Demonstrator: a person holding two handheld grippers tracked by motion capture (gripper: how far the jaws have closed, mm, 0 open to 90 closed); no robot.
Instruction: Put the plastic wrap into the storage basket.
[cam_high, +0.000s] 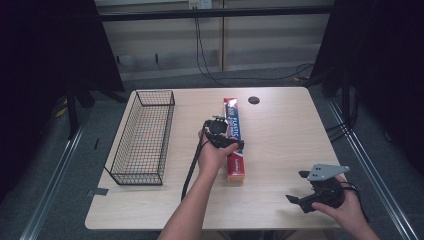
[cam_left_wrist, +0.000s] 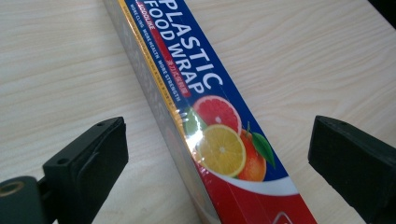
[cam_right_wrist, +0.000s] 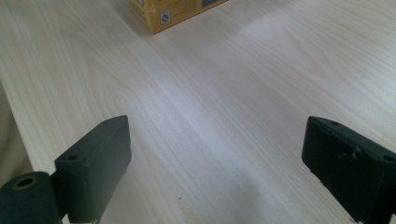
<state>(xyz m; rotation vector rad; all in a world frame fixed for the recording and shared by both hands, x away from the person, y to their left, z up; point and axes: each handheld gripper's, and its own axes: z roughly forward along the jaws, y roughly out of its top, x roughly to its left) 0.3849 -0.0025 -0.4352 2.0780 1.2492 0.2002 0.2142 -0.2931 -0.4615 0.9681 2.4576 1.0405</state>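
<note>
Nothing is gripped yet: I've got my left gripper (cam_high: 223, 136) spread wide astride the plastic wrap box (cam_high: 235, 140) mid-frame on the table (cam_high: 280, 150), the wire basket (cam_high: 142, 137) at left holds nothing, and my right gripper (cam_high: 312, 192) idles wide open lower right.

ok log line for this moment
left claw: open, astride plastic food wrap box | right claw: open, idle over table | wire basket: empty

Lab-style recording bay: bare wooden table (cam_high: 280, 165), black curtains (cam_high: 385, 60), dangling wall cables (cam_high: 202, 55).
</note>
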